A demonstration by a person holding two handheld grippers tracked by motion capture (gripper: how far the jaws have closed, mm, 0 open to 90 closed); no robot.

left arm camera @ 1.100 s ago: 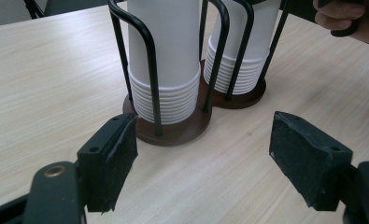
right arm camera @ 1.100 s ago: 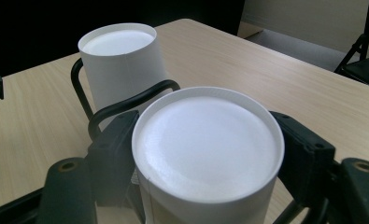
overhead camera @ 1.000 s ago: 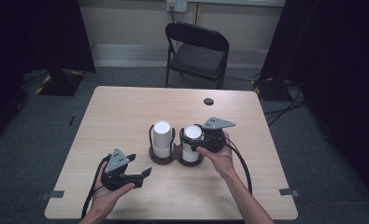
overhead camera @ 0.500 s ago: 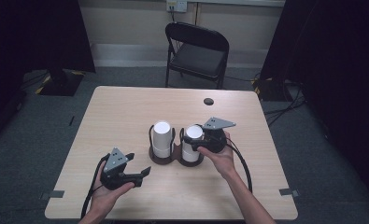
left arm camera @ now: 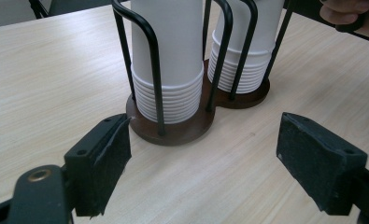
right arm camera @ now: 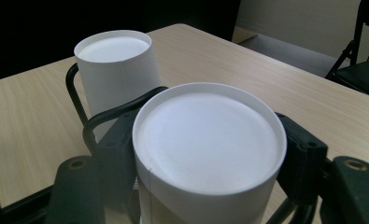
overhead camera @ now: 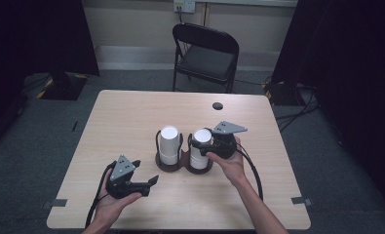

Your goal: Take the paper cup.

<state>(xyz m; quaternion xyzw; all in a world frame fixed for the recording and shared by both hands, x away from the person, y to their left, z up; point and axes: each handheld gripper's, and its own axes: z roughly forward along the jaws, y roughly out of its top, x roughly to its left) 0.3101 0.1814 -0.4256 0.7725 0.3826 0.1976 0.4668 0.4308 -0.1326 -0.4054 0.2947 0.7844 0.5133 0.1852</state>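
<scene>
Two stacks of upturned white paper cups stand in a black wire holder on a brown wooden base (overhead camera: 173,167) at mid-table. My right gripper (overhead camera: 201,145) reaches in from the right; its jaws have just been closing and now press both sides of the top cup (right arm camera: 209,130) of the right stack (overhead camera: 202,136). The left stack (overhead camera: 169,144) stands free beside it (right arm camera: 117,70). My left gripper (overhead camera: 146,171) rests open near the table's front left, aimed at the holder base (left arm camera: 182,128), with nothing between its pads (left arm camera: 102,158).
A black folding chair (overhead camera: 207,53) stands behind the wooden table (overhead camera: 131,117). A small black round object (overhead camera: 218,106) lies near the far edge. Cables trail from both grippers toward the front edge.
The right gripper's jaws have drawn in slightly onto the top cup of the right stack. Both hands and the left gripper stay where they were.
</scene>
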